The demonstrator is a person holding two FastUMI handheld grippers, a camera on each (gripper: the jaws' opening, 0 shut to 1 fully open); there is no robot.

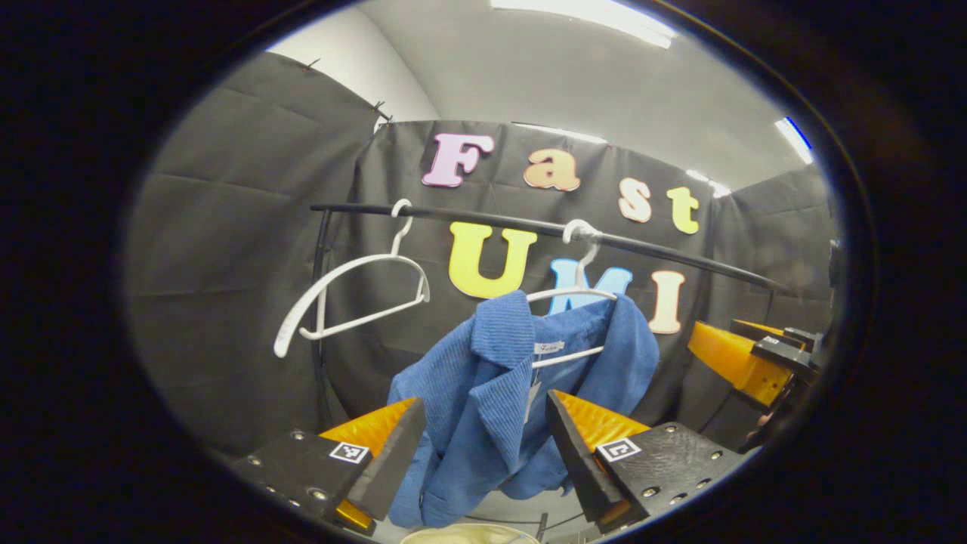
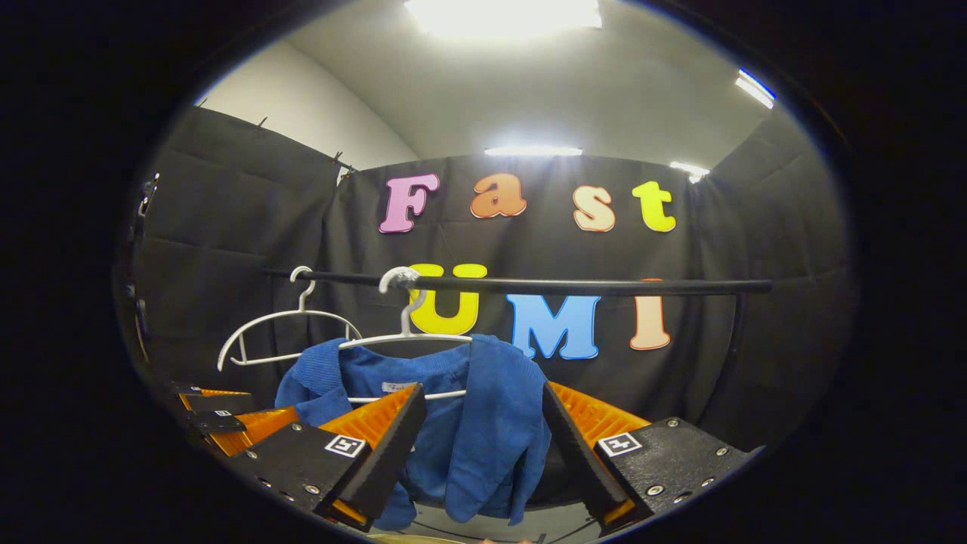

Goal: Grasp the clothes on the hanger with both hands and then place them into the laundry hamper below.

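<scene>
In the left gripper view, a black rail runs across the booth, and everything else sits in relation to it. A blue jacket hangs below the rail on a white hanger whose hook is over the bar; the jacket sits crooked, with one shoulder pulled off toward the left and the collar folded up. Farther left along the rail hangs an empty white hanger, tilted. The left gripper is under the rail with its fingers spread wide, one on each side of the jacket's lower front, neither pressing the cloth. The right gripper shows below the rail's right end, beside the jacket; I cannot tell from here how its fingers stand. A pale rim of the laundry hamper peeks up directly beneath the jacket. In the right gripper view, the rail lies level, the jacket hangs under its left half on its hanger, and the empty hanger is left of that. The right gripper has its fingers apart, framing the jacket's right panel without closing on it. The left gripper sits low, left of the jacket.
</scene>
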